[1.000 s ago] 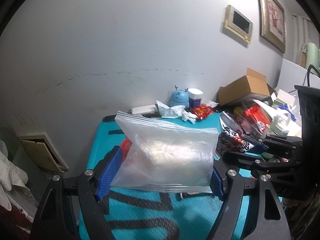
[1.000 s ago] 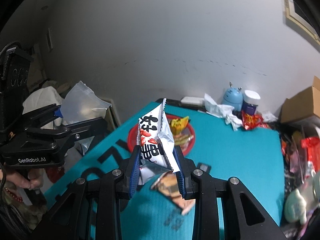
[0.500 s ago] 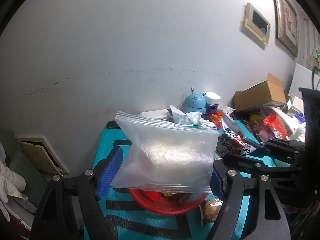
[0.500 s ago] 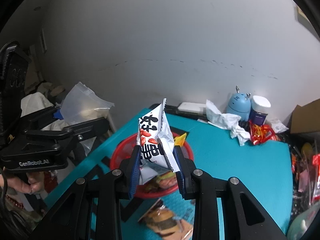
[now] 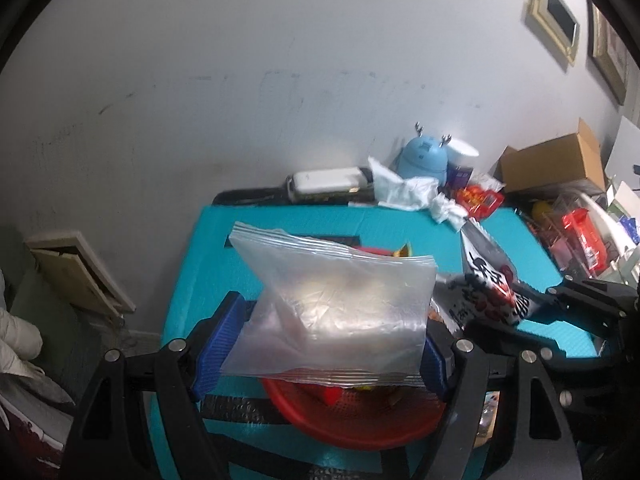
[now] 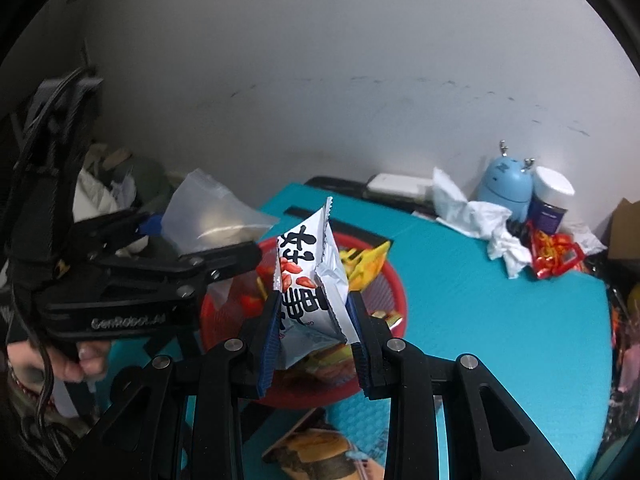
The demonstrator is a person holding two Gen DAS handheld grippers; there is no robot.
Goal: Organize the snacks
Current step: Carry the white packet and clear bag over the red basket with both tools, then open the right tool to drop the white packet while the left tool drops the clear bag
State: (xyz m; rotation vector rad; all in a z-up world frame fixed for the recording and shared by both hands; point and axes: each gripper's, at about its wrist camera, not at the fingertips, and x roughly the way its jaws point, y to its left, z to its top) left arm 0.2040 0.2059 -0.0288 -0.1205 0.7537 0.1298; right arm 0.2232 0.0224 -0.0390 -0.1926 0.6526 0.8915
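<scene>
Carrying both loads forward, you now have the red basket (image 6: pixel 394 288) directly beneath the tongs, where a second ago it lay ahead. Your left gripper (image 5: pixel 320 344) clamps a clear zip bag (image 5: pixel 336 312); your right gripper (image 6: pixel 314 326) pinches a white snack packet (image 6: pixel 310 276). Dropping looks next. Beyond stretch teal mat (image 6: pixel 500 320), crumpled tissue (image 6: pixel 476 216), blue gadget (image 6: pixel 506 184), scuffed wall (image 5: pixel 280 60).
</scene>
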